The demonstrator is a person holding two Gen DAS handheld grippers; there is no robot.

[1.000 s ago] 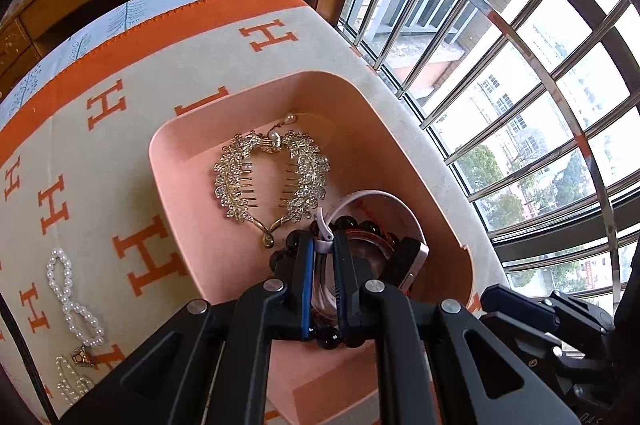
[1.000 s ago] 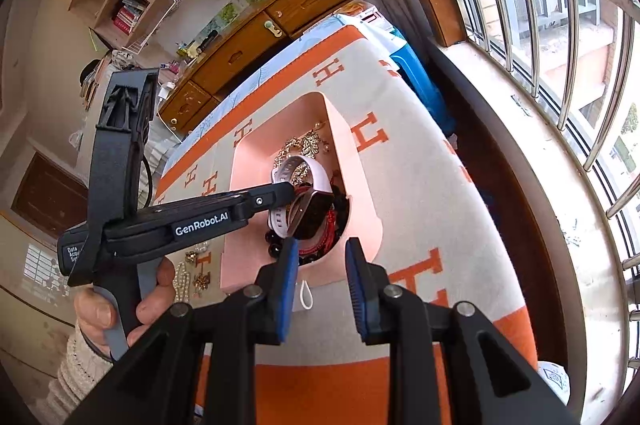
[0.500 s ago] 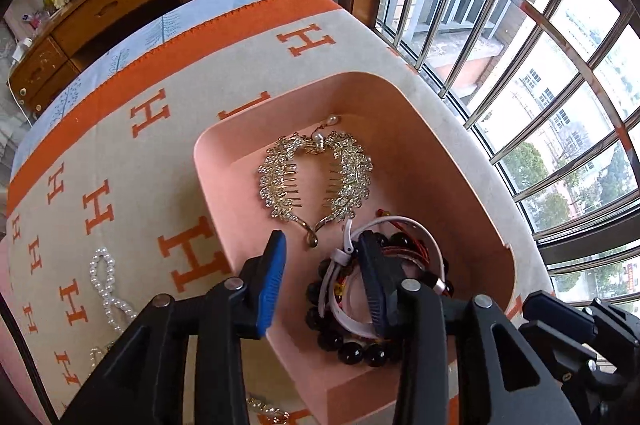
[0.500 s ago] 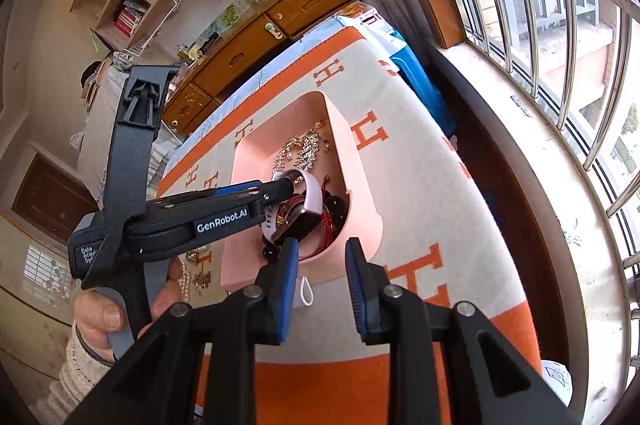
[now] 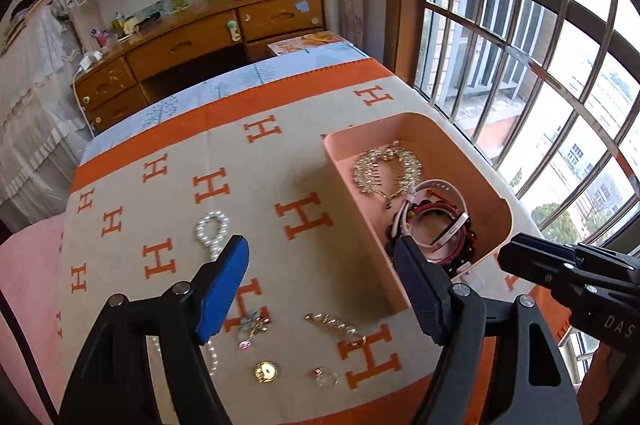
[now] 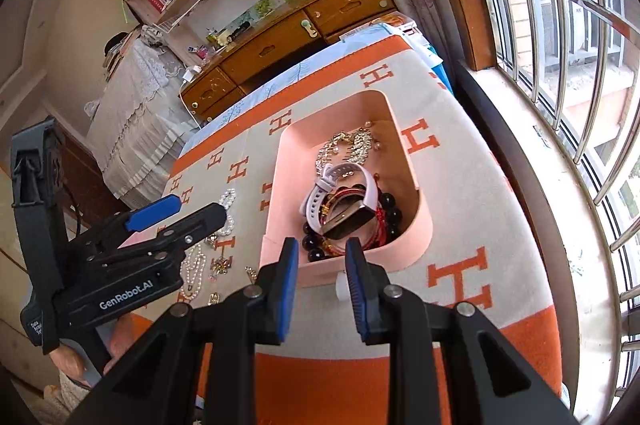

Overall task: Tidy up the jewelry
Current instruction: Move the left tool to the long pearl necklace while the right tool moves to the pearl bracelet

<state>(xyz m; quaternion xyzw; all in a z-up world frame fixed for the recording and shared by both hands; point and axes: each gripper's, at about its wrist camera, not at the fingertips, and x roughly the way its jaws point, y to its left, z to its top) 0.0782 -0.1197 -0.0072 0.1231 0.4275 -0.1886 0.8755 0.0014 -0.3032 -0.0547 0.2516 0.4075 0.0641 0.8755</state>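
Left gripper (image 5: 320,277) hangs above the blanket with its jaws opening wide, nothing between them; I see only cloth and loose pieces under the gap. My right gripper (image 6: 322,269) sits at the near end of the tray, jaws set a little apart and empty, pads clear of the rim.

Peach-pink rounded plastic tray (image 5: 400,123) lies on the right side of the bed, close to the window. Inside it, at the far end, a gold rhinestone leaf-shaped hair comb (image 5: 386,167). Nearer, a white-strapped smartwatch with a dark rectangular face (image 6: 344,215) rests on top of a ring of black round beads (image 6: 390,209) and a tangle of thin red cord bracelets (image 6: 380,225).

Left of the tray, still out on the cloth: a white pearl strand with a looped end (image 5: 212,229), a small pale flower-shaped clip (image 5: 252,325), a short gold chain bracelet (image 5: 336,327), a round gold brooch (image 5: 266,371) and a small clear crystal piece (image 5: 326,377). All lie apart from one another, near the front edge.

Under everything, a beige blanket with orange H letters and an orange border (image 5: 280,161). Far off, a wooden desk with drawers (image 5: 200,41); to the right, a barred window (image 5: 540,65).
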